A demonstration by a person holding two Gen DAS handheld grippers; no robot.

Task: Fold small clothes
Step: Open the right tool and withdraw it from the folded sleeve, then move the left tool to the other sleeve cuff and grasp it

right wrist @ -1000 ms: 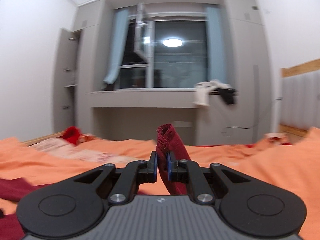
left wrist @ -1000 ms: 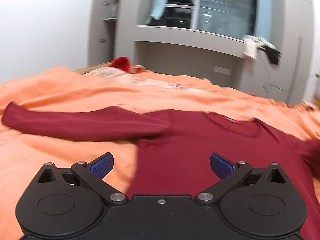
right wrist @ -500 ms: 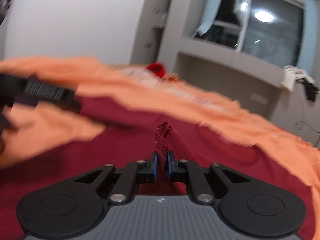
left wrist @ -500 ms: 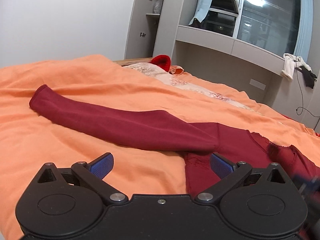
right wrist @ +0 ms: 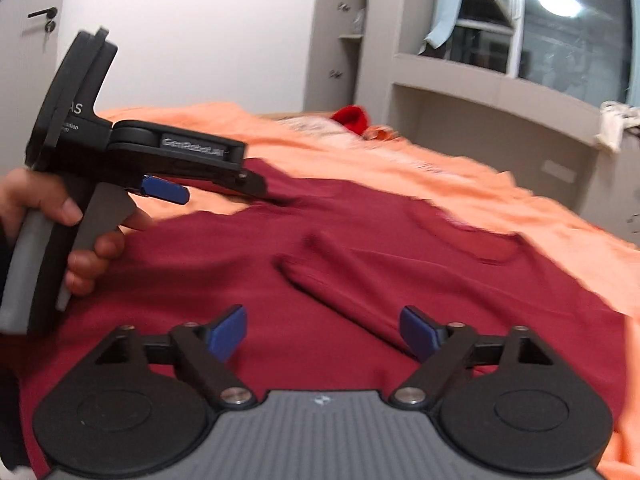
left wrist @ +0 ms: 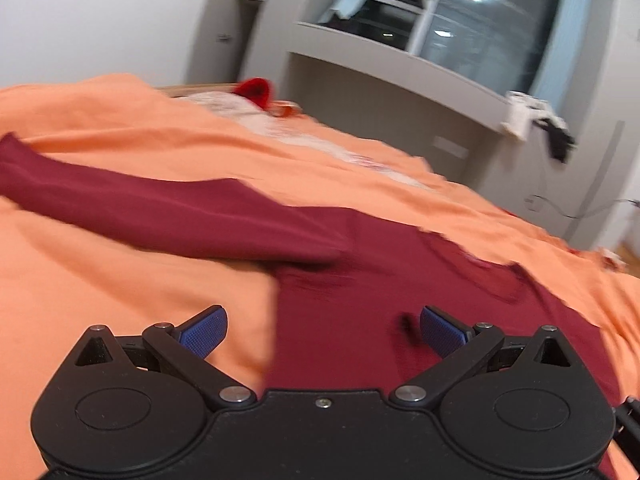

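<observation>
A dark red long-sleeved top [left wrist: 360,300] lies flat on an orange bedsheet [left wrist: 120,288]. Its left sleeve [left wrist: 160,208] stretches out to the left. Its right sleeve [right wrist: 352,292] lies folded across the body in the right wrist view [right wrist: 200,280]. My left gripper [left wrist: 322,330] is open and empty, above the top's left side edge. It also shows in the right wrist view [right wrist: 216,190], held by a hand. My right gripper [right wrist: 322,334] is open and empty, just above the folded sleeve.
A red item [left wrist: 256,90] and a pale patterned cloth [left wrist: 280,128] lie at the far end of the bed. A grey window ledge [left wrist: 400,64] and cupboards stand behind. White and black things [left wrist: 536,124] hang at the right.
My right gripper has opened and let go of the sleeve cuff, which now lies across the top's body. My left gripper has shifted right over the top's edge.
</observation>
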